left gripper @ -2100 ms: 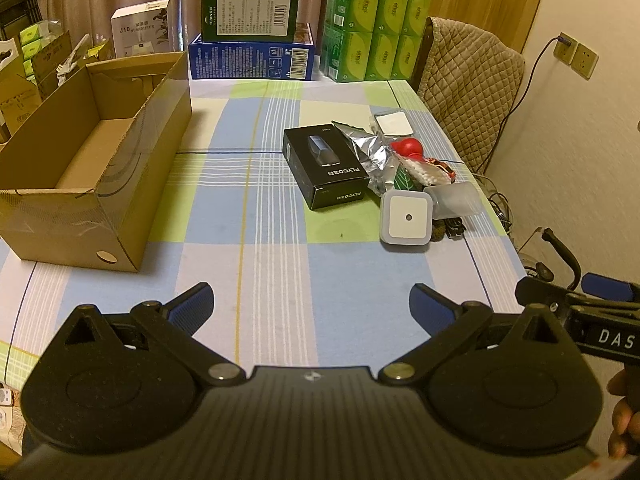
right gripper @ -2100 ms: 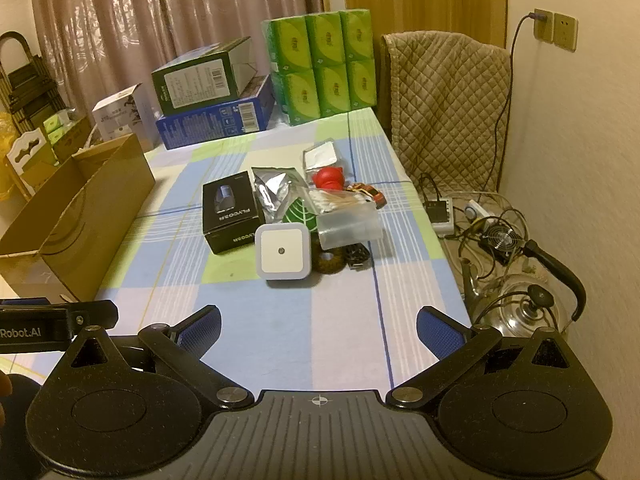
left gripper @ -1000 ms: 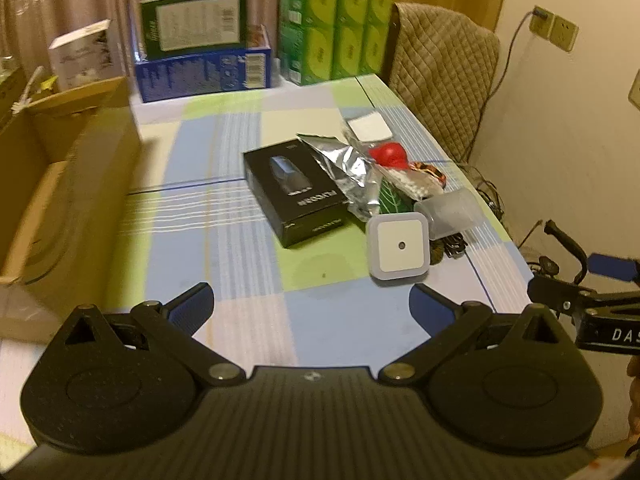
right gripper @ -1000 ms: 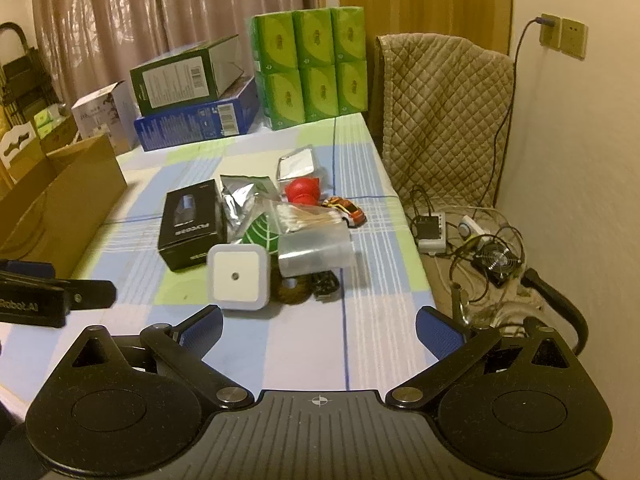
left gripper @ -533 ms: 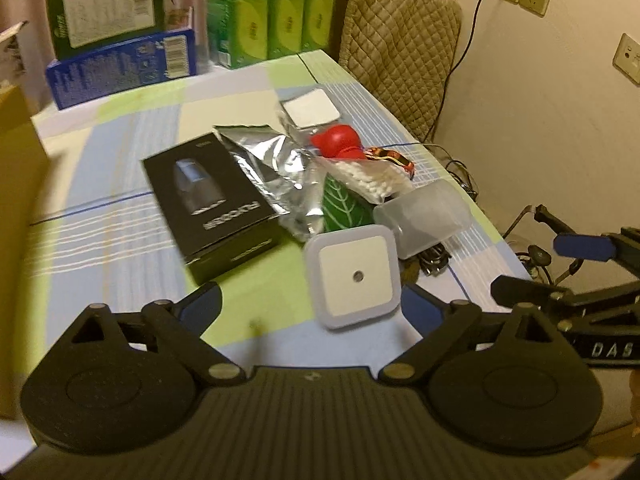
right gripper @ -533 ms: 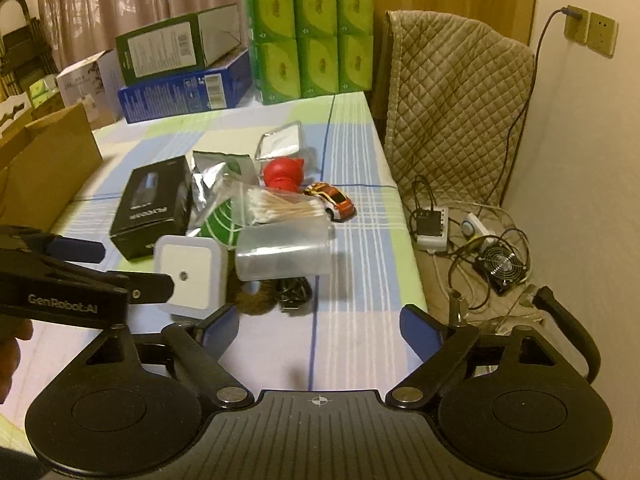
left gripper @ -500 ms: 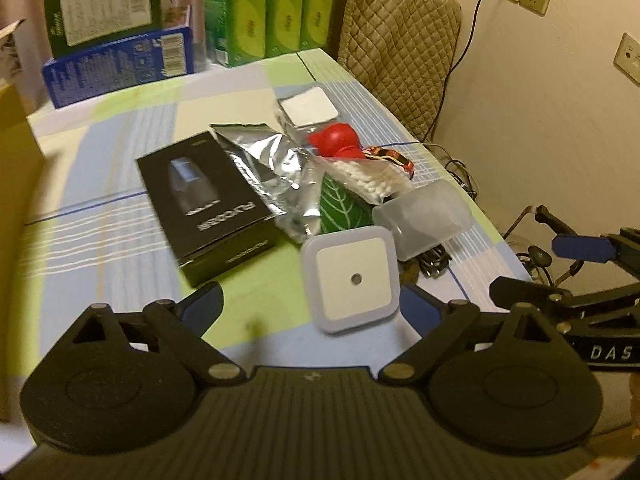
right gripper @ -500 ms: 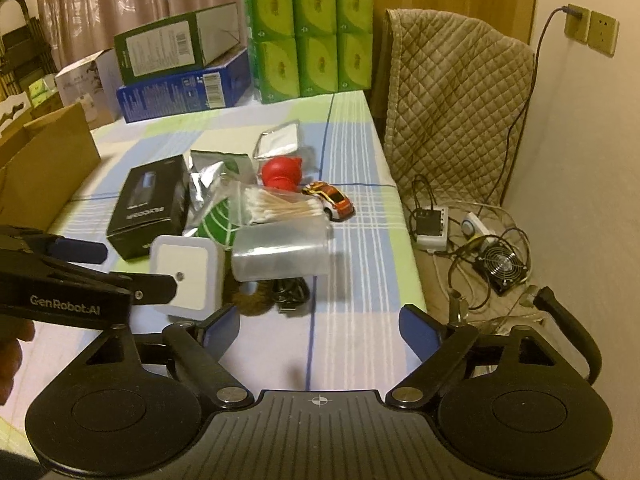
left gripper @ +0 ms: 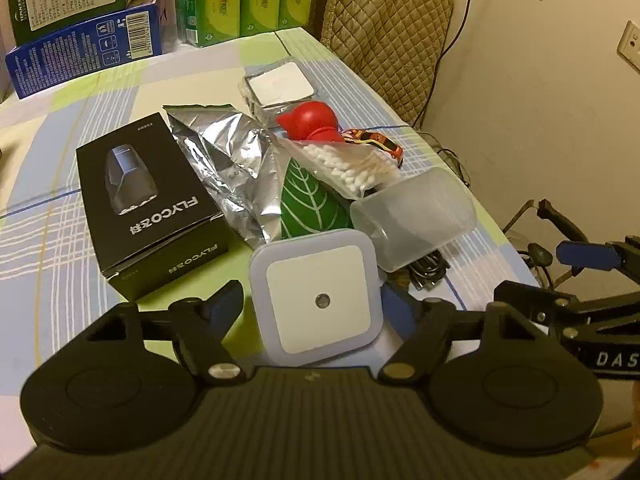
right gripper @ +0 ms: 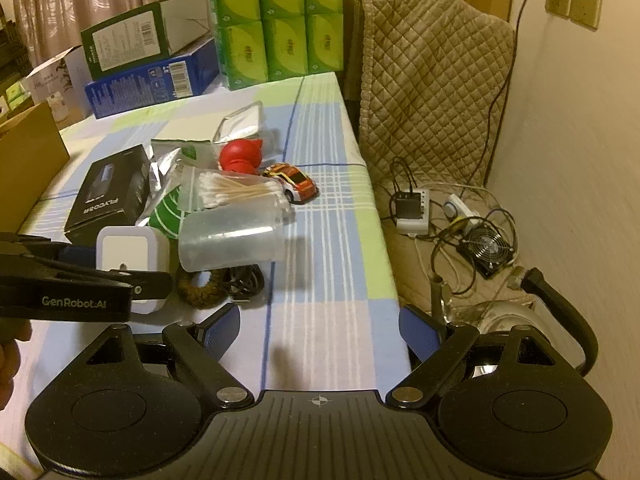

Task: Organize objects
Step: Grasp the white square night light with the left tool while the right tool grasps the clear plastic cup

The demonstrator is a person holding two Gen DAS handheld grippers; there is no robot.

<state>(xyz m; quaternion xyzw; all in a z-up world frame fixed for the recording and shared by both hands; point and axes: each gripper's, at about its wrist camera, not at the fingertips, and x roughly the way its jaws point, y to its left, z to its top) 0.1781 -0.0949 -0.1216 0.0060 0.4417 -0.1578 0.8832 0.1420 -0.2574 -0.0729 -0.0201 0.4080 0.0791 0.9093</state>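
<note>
A white square night light [left gripper: 318,297] lies on the checked tablecloth between the fingers of my left gripper [left gripper: 314,304], which is open around it, a gap showing on the left side. It also shows in the right wrist view [right gripper: 130,258]. Behind it lie a black FLYCO box [left gripper: 148,200], a silver foil bag [left gripper: 228,172], a green leaf packet [left gripper: 308,204], a bag of cotton swabs [left gripper: 352,166], a frosted plastic cup [left gripper: 416,218], a red toy [left gripper: 312,122] and a toy car [right gripper: 294,180]. My right gripper [right gripper: 320,330] is open and empty above the table's right part.
A cardboard box [right gripper: 28,160] stands at the left. Blue and green cartons [right gripper: 148,60] and green tissue packs [right gripper: 280,20] line the far edge. A quilted chair [right gripper: 432,80] and cables with a small fan [right gripper: 486,248] lie to the right, past the table edge.
My left gripper has moved forward and down to the night light, so its fingers now flank it. My right gripper has shifted slightly forward.
</note>
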